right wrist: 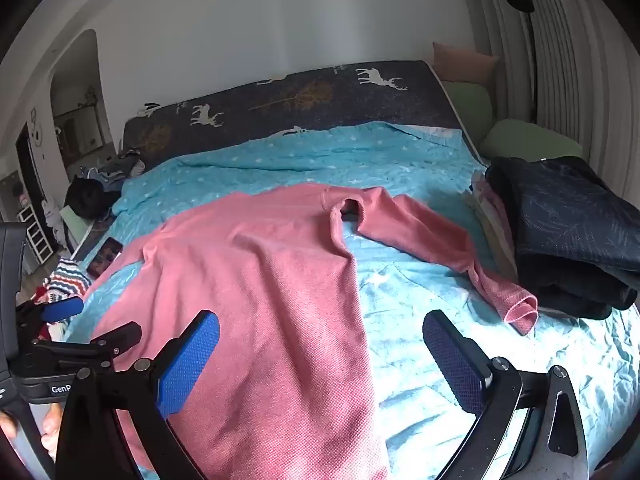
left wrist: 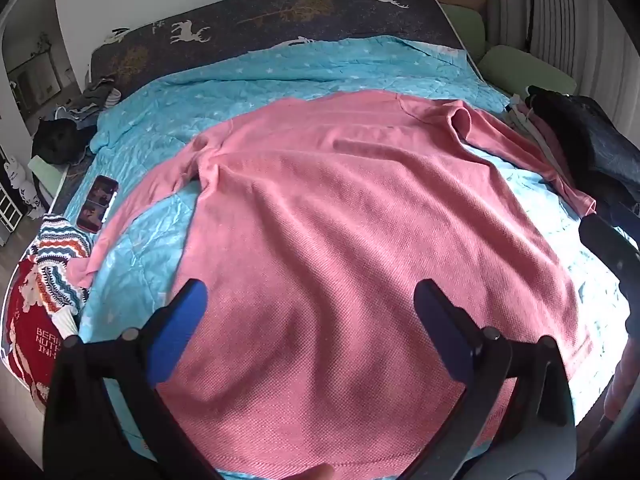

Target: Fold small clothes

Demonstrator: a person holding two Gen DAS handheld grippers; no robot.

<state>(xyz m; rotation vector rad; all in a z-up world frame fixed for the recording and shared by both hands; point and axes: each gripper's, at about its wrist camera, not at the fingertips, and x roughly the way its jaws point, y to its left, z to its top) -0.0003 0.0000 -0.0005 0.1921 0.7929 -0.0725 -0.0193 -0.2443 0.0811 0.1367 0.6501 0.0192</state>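
A pink long-sleeved top [left wrist: 340, 216] lies spread flat on the blue star-print quilt [left wrist: 248, 80], hem toward me, sleeves out to both sides. My left gripper [left wrist: 310, 300] hovers open above the lower body of the top, nothing between its blue pads. In the right wrist view the same pink top [right wrist: 256, 272] fills the left half, its right sleeve [right wrist: 440, 244] running out to a curled cuff. My right gripper [right wrist: 320, 340] stands open over the top's right edge and the bare quilt [right wrist: 420, 300]. The left gripper [right wrist: 64, 308] shows at the left edge.
A stack of folded dark and pale clothes [right wrist: 568, 232] sits on the bed's right side. At the left edge lie a phone [left wrist: 98, 202] and patterned knitwear [left wrist: 56, 264]. Green cushions [right wrist: 528, 140] and a curtain are at the far right.
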